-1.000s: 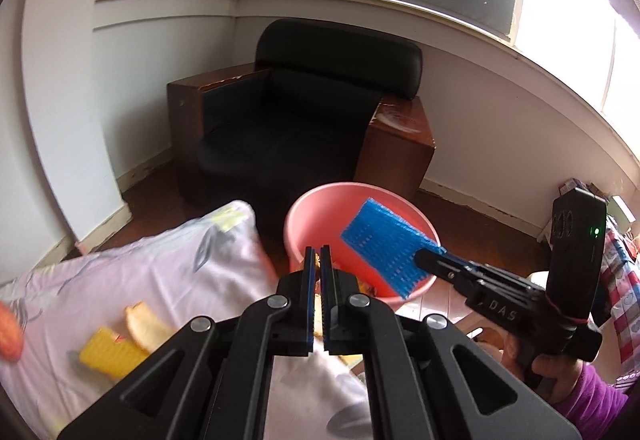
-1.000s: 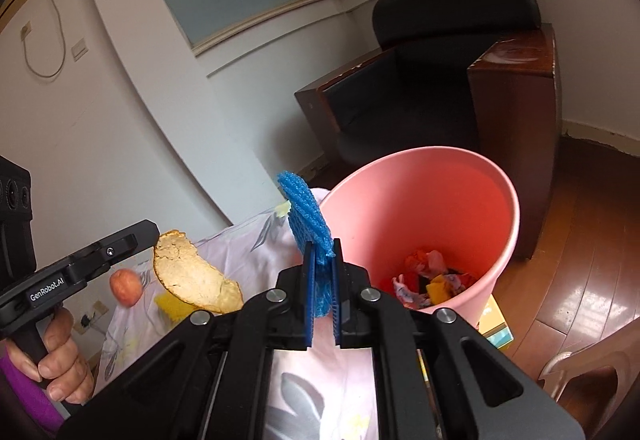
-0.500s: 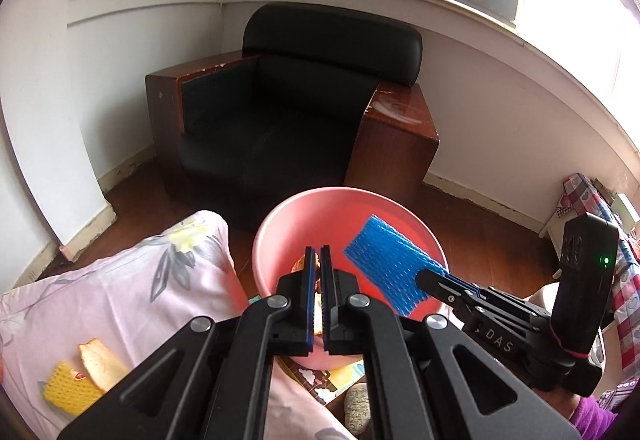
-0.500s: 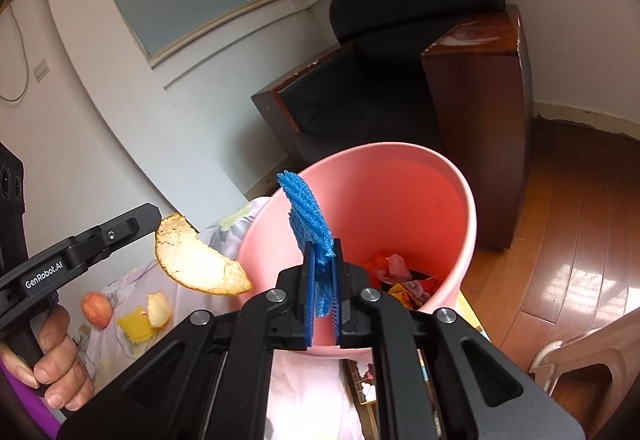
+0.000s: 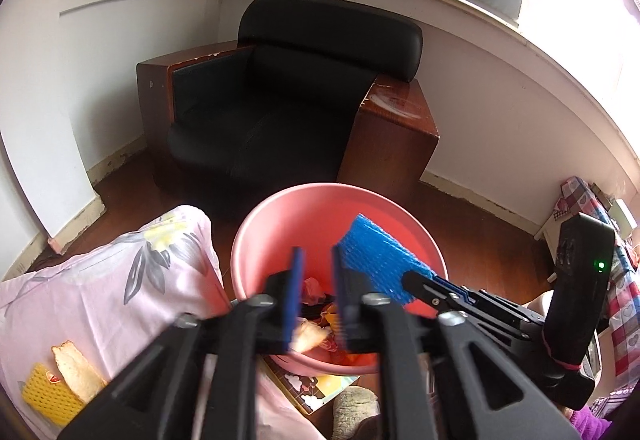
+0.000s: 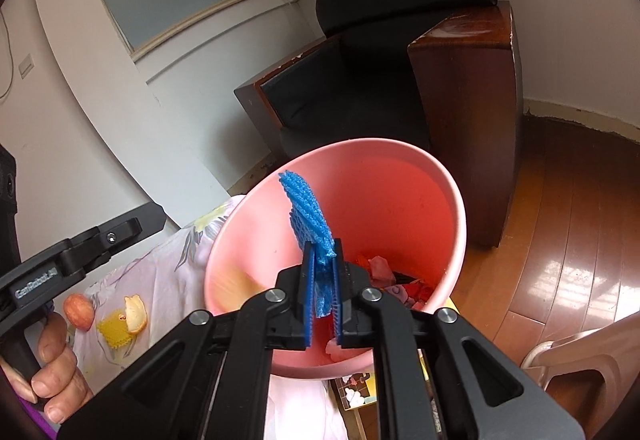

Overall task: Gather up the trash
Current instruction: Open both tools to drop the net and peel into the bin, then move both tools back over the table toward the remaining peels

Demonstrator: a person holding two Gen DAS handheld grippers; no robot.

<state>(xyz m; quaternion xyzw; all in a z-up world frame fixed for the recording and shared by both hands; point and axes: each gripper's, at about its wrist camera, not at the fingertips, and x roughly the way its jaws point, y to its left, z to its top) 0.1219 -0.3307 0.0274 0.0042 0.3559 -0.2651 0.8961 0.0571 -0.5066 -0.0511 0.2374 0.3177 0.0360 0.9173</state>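
Note:
My left gripper hovers over the pink bin with its jaws opening and nothing between them. A pale fruit peel is dropping under the fingers into the bin, and shows as a blur against the bin's inner wall in the right wrist view. My right gripper is over the bin's near rim. Its jaws are opening, with the blue foam net still upright between the pads. The left wrist view shows the same net at the tip of the right gripper.
On a pink floral cloth to the left lie a yellow foam net, another peel and an apple. A black armchair stands behind the bin. A plastic chair is at right, on the wooden floor.
Both grippers came forward and down over the bin. The left jaws parted and let go of the peel, which is falling in. The right jaws have spread a little around the net.

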